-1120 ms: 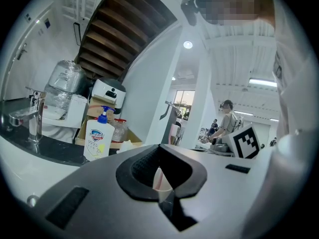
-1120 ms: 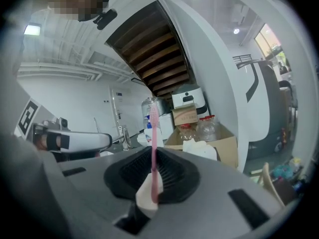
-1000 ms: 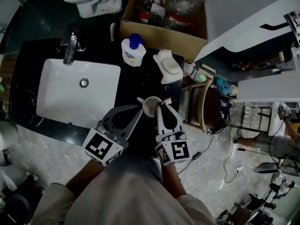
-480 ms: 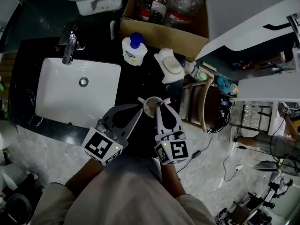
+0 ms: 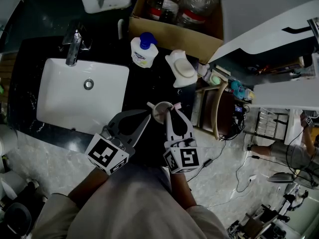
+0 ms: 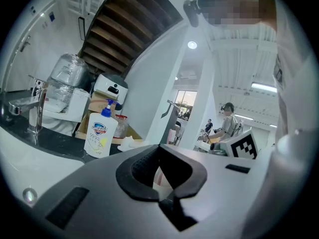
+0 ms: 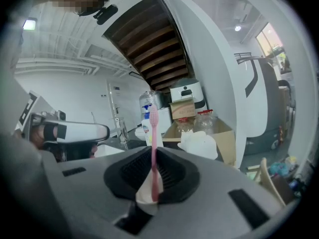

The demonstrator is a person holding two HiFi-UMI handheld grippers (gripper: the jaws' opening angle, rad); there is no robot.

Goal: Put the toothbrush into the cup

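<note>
Jaws: right gripper [image 7: 152, 197] pinches toothbrush [image 7: 153, 148]; left gripper [image 6: 168, 195] shut; cup [image 7: 143, 193] mostly hidden.

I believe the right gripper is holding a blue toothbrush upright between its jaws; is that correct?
Not quite: the toothbrush is pink, not blue, as the right gripper view shows. The right gripper does hold it upright between its jaws.

1. Cup [image 5: 162, 112]: pale, round, open-topped, upright on the dark tabletop [image 5: 149, 86] near its front edge. The left gripper's [image 5: 149, 115] fingers [image 6: 135, 171] grip its left wall.
2. Toothbrush [image 7: 153, 148]: slim, pink, standing upright, its lower handle pinched between the right gripper's [image 5: 170, 112] fingers [image 7: 175, 176]. Its bristle head is at the cup's right rim.
</note>
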